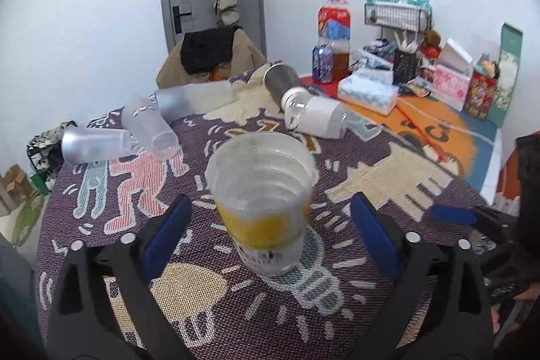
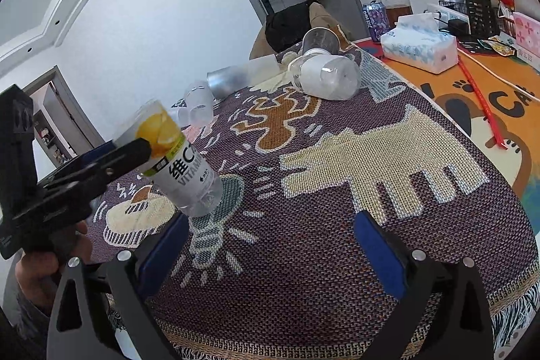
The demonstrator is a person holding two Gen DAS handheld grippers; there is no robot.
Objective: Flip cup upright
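A clear plastic cup with a yellow label (image 1: 261, 201) stands upright on the patterned cloth, mouth up, between the open fingers of my left gripper (image 1: 270, 231); the blue pads stand apart from its sides. In the right wrist view the same cup (image 2: 179, 164) stands at the left with the left gripper's black fingers (image 2: 128, 154) beside its upper part. My right gripper (image 2: 273, 245) is open and empty over the cloth, to the right of the cup.
Several other cups lie on their sides at the far end of the cloth: frosted ones (image 1: 148, 130) at the left, a white-labelled one (image 1: 317, 117) and a dark one (image 1: 280, 80). A tissue pack (image 1: 368, 90), bottles (image 1: 334, 32) and boxes crowd the orange mat at the right.
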